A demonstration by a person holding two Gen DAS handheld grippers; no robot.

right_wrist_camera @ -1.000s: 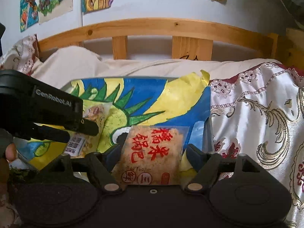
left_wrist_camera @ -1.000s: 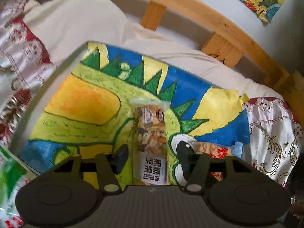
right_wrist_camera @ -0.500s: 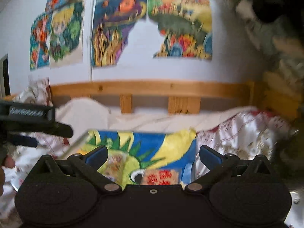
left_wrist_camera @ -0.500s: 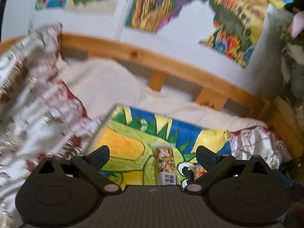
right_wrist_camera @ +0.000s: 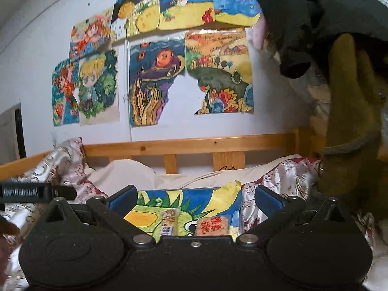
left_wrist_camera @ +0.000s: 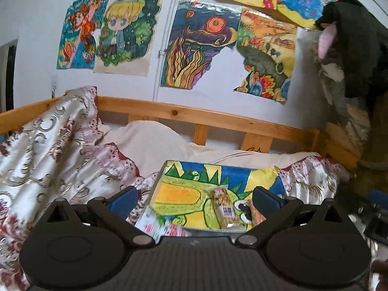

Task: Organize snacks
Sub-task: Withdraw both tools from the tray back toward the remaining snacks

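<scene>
Left wrist view: the left gripper (left_wrist_camera: 194,197) has its jaws spread wide, holding nothing. On the bed, a painted tray (left_wrist_camera: 179,194) carries a nut bar (left_wrist_camera: 224,209). Just beside the bar lies a rice cracker pack (right_wrist_camera: 213,226). The right gripper (right_wrist_camera: 194,197) also has its jaws wide apart and empty.

Colourful drawings (left_wrist_camera: 198,48) cover the white wall (left_wrist_camera: 31,36) above a wooden bed rail (left_wrist_camera: 184,114).
</scene>
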